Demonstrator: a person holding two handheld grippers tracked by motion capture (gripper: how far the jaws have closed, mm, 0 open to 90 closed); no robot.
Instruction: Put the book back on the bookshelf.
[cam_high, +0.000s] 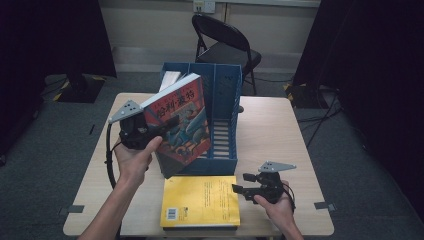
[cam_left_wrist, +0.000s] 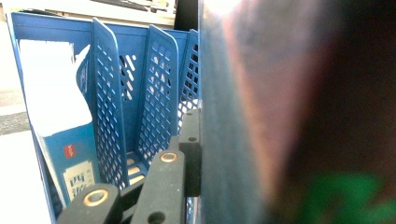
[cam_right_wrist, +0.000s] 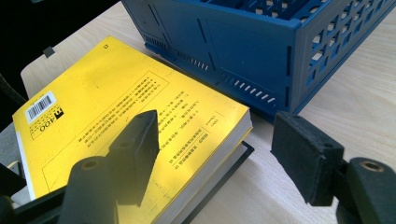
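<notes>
Pale wooden table (cam_high: 280, 130) in a dim, dark-curtained room, a black folding chair (cam_high: 227, 42) at twelve o'clock behind it: a person files books into a blue slotted rack (cam_high: 225, 100) at the table's centre. The left gripper (cam_high: 167, 125), jaws clamped on a red-covered book (cam_high: 182, 125), holds the volume tilted and clear of the table, its lower corner down by the rack's front left corner. In the left gripper view one black pad presses flat against the book's blurred cover (cam_left_wrist: 261, 93), with the rack's dividers (cam_left_wrist: 159, 93) at about ten o'clock of it and a white-and-blue book (cam_left_wrist: 60, 121) already standing in the far-left slot.

By the look of it, the step in hand is carrying the red book to an empty slot; the next move likely calls for squaring it upright, lining it up between two dividers and lowering it in.

The right gripper (cam_high: 240, 184) waits, jaws apart and holding nothing, at three o'clock of a yellow book (cam_high: 200, 202) lying flat at six o'clock of the rack; its jaws stand astride that book's corner (cam_right_wrist: 219, 126) without touching it.
</notes>
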